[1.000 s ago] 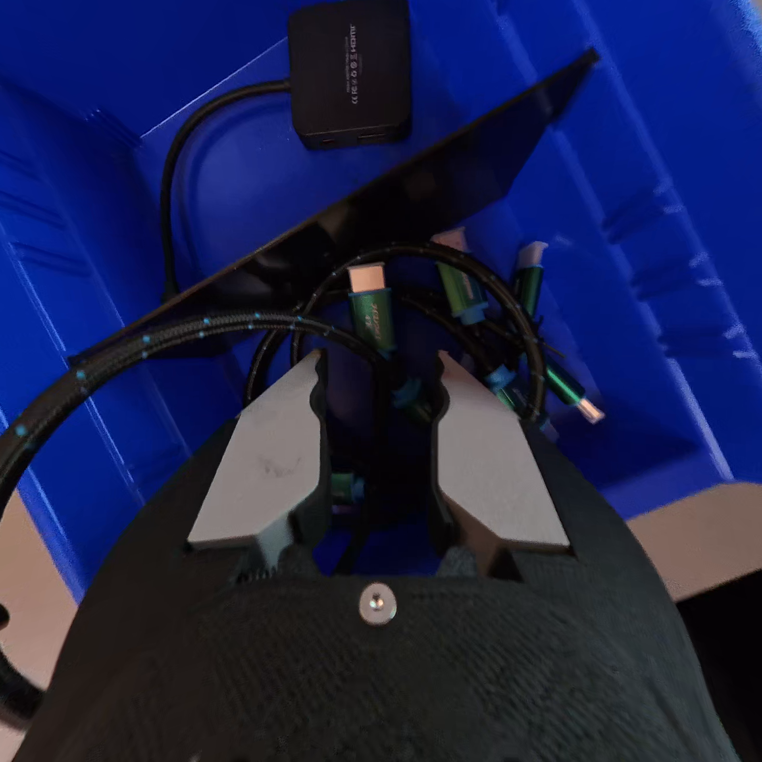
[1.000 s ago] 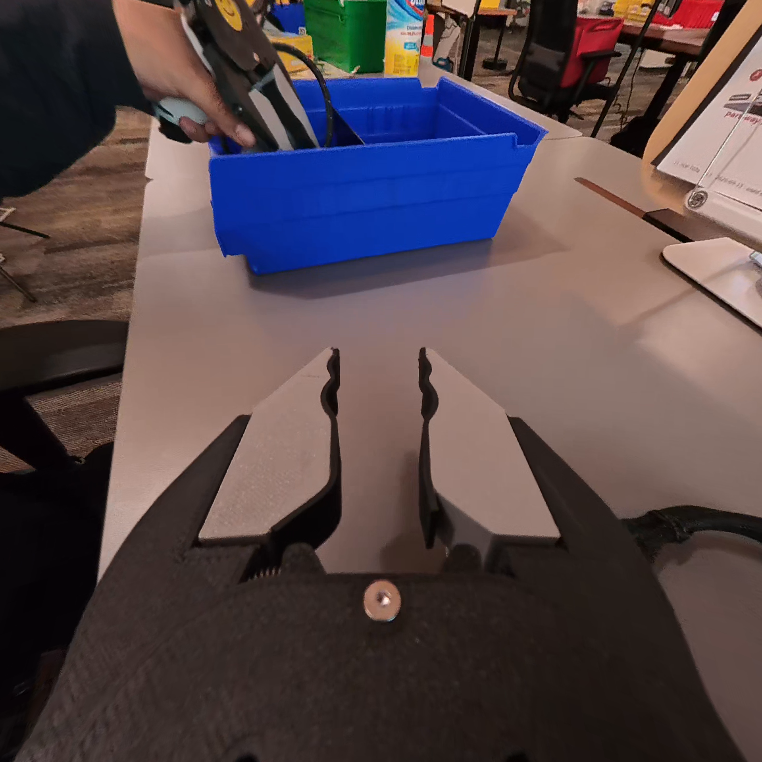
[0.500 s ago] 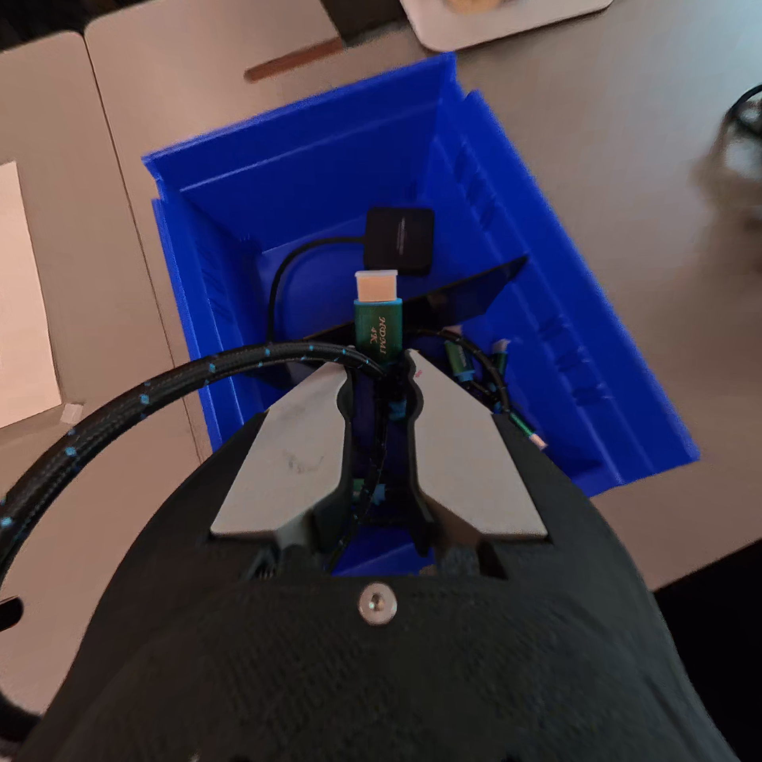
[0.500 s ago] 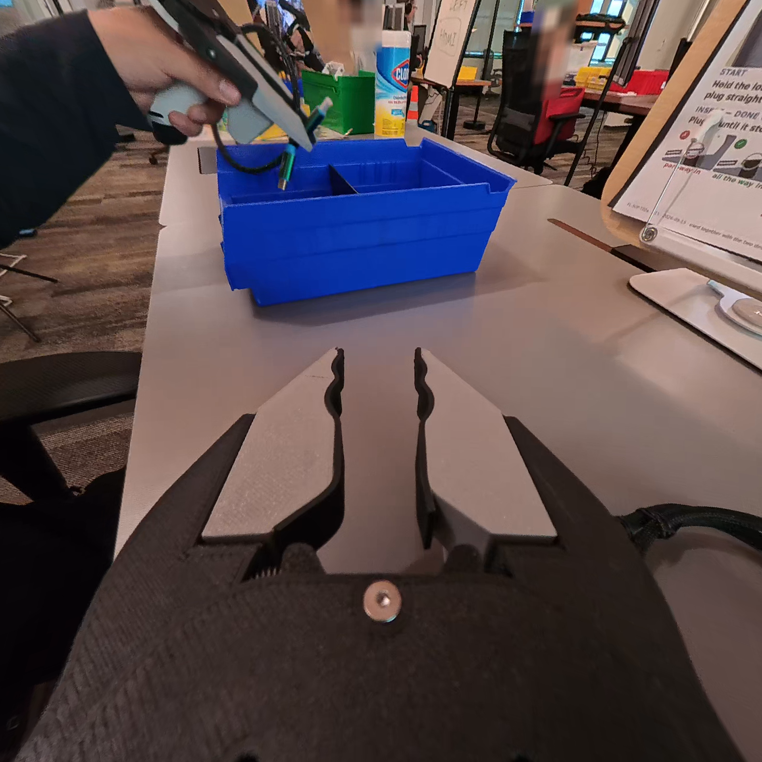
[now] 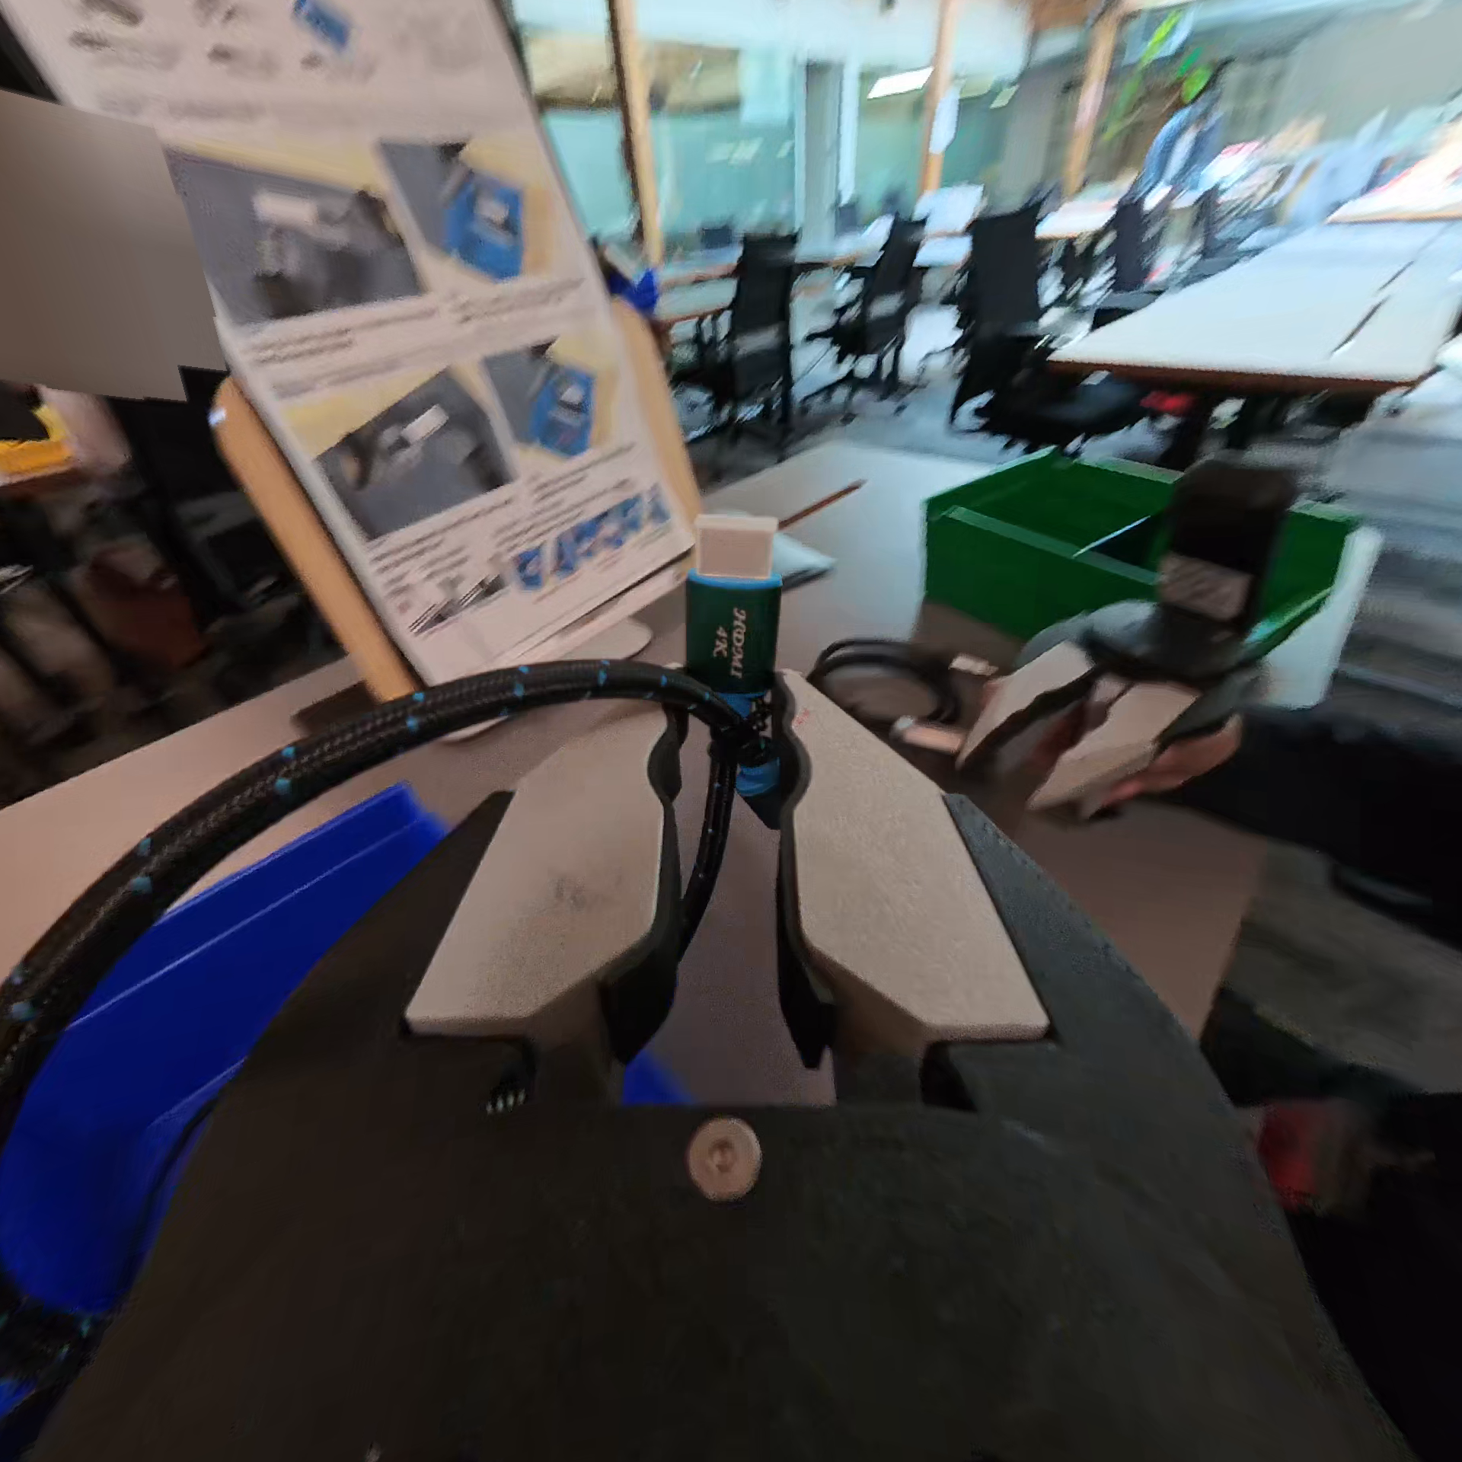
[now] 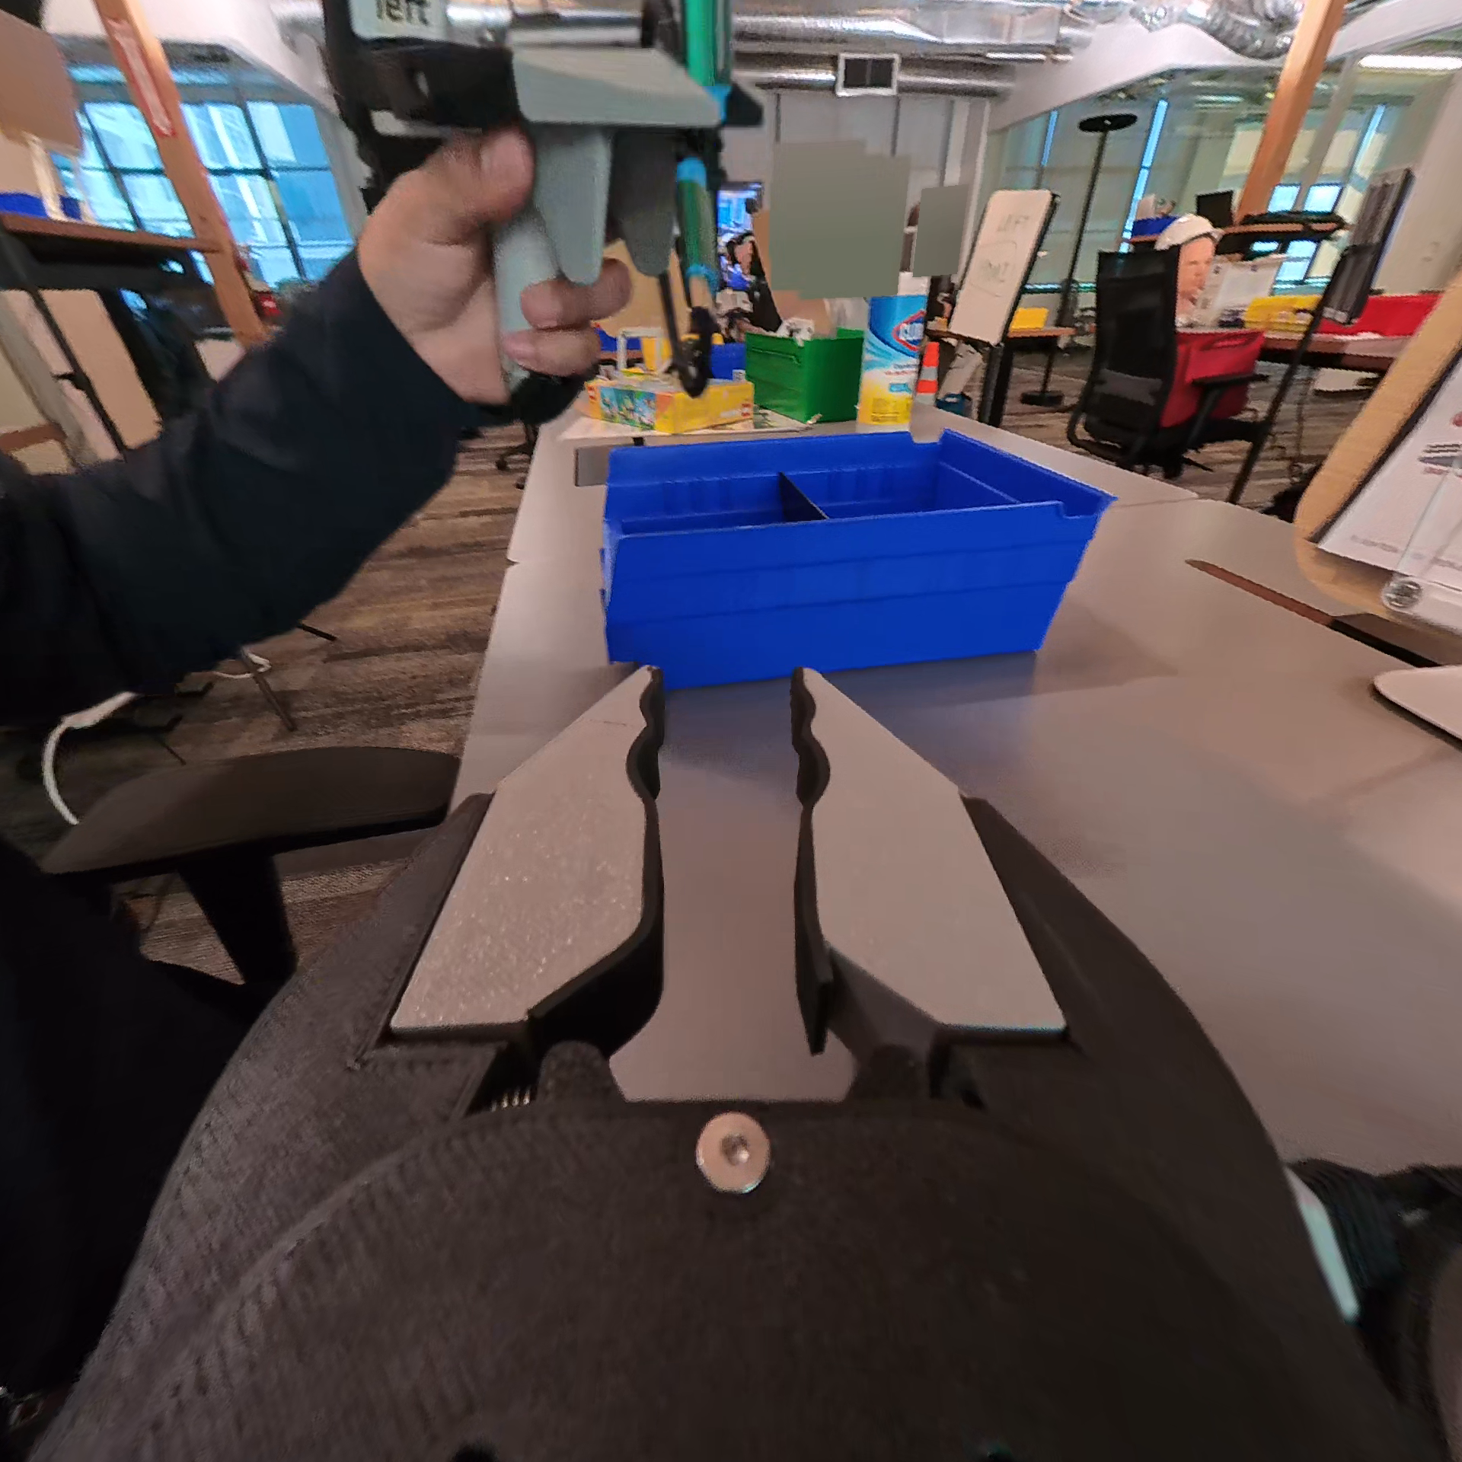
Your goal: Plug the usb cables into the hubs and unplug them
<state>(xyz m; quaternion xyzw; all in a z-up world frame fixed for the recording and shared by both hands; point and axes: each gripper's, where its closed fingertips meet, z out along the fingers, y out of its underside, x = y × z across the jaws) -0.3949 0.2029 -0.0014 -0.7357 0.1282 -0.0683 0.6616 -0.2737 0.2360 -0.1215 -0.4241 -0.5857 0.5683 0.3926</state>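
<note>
Lifting: left hand-held gripper (image 5: pixel 732 740) raised green plug (image 5: pixel 732 625) | above blue bin (image 6: pixel 838 554) now

2 tool-mounted views, shared blue bin (image 6: pixel 838 585)

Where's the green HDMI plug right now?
In the left wrist view the green HDMI plug sticks up from the left gripper, pinched between its fingers. The blue bin sits on the table below.
</note>
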